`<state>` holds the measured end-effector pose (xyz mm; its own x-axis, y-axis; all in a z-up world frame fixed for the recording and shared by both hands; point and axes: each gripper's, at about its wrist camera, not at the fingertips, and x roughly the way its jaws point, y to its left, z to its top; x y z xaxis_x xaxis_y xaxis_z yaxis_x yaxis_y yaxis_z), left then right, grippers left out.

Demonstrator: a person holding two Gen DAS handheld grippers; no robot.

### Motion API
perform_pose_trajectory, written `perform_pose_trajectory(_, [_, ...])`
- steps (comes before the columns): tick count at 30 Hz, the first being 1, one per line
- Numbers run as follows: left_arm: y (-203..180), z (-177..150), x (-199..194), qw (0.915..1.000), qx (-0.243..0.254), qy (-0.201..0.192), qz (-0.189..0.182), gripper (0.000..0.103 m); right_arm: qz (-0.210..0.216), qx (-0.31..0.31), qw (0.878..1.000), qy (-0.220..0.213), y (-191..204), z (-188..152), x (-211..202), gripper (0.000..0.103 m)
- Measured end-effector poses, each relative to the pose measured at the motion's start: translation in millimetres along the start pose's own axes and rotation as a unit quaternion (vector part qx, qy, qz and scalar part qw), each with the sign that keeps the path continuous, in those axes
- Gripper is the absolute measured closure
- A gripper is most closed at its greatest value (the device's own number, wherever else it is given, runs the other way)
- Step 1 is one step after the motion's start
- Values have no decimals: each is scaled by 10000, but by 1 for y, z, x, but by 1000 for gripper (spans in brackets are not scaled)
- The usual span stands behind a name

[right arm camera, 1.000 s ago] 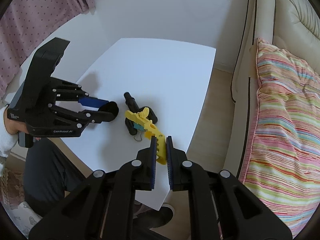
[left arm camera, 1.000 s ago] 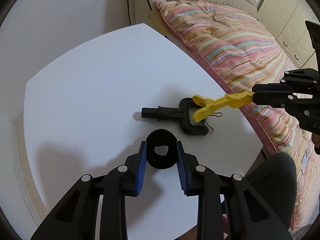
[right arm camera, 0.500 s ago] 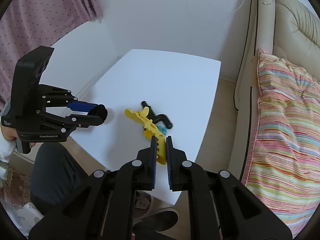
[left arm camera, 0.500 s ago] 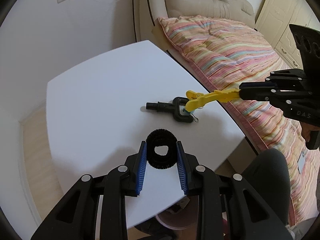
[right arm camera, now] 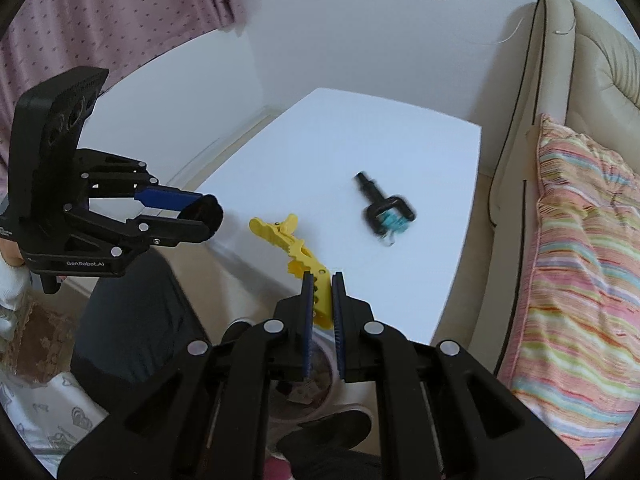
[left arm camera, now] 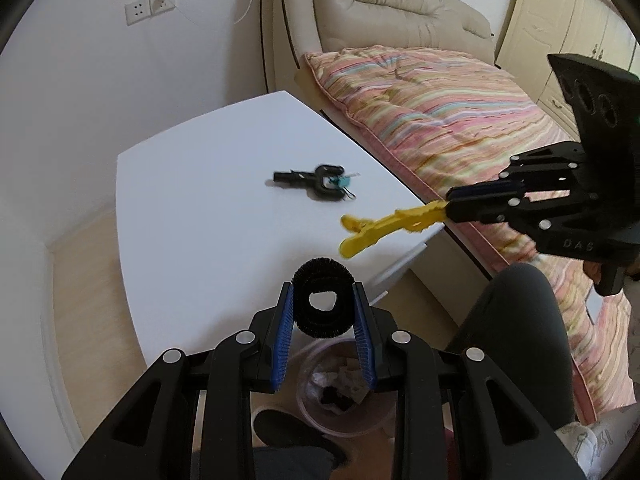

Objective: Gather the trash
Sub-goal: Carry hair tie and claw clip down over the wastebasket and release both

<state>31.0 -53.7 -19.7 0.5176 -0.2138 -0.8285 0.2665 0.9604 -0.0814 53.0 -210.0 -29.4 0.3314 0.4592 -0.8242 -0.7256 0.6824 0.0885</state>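
Note:
My left gripper (left arm camera: 323,294) is shut on a round black brush ring (left arm camera: 323,300), held above the table's near edge; the same ring (right arm camera: 204,212) shows in the right wrist view. My right gripper (right arm camera: 320,280) is shut on a yellow hair clip (right arm camera: 292,246), which sticks out past its fingers; in the left wrist view the clip (left arm camera: 384,226) hangs over the table's near corner. A black tool with a teal piece in its head (left arm camera: 320,184) lies alone on the white table (left arm camera: 200,208). Below the left fingers stands a clear pink bin (left arm camera: 340,392) holding scraps.
A sofa with a striped pink cushion (left arm camera: 440,112) runs along the table's far side. The person's dark trouser leg (left arm camera: 516,340) and a black shoe (left arm camera: 292,436) sit beside the bin. White wall with sockets (left arm camera: 150,6) lies behind; a purple curtain (right arm camera: 100,12) hangs on the left.
Both grippers pulled back from the table's middle toward its near edge, carrying the ring and the clip. The bin came into view under them. The black tool stayed on the table.

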Motion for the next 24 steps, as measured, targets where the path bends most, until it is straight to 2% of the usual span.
perform_pose_trajectory(12, [-1, -53, -10, 9993, -367, 25, -36, 75, 163, -81, 9994, 299, 38, -47, 12, 94])
perform_pose_trajectory(21, [5, -69, -12, 9987, -511, 90, -4, 75, 422, -169, 9977, 510, 52, -58, 34, 92])
perform_pose_trajectory(23, [6, -68, -13, 9986, -516, 73, -3, 75, 333, -174, 9980, 512, 52, -57, 37, 77])
perform_pose_trajectory(24, [6, -68, -13, 9987, -514, 71, -7, 75, 282, -158, 9982, 500, 51, -58, 38, 55])
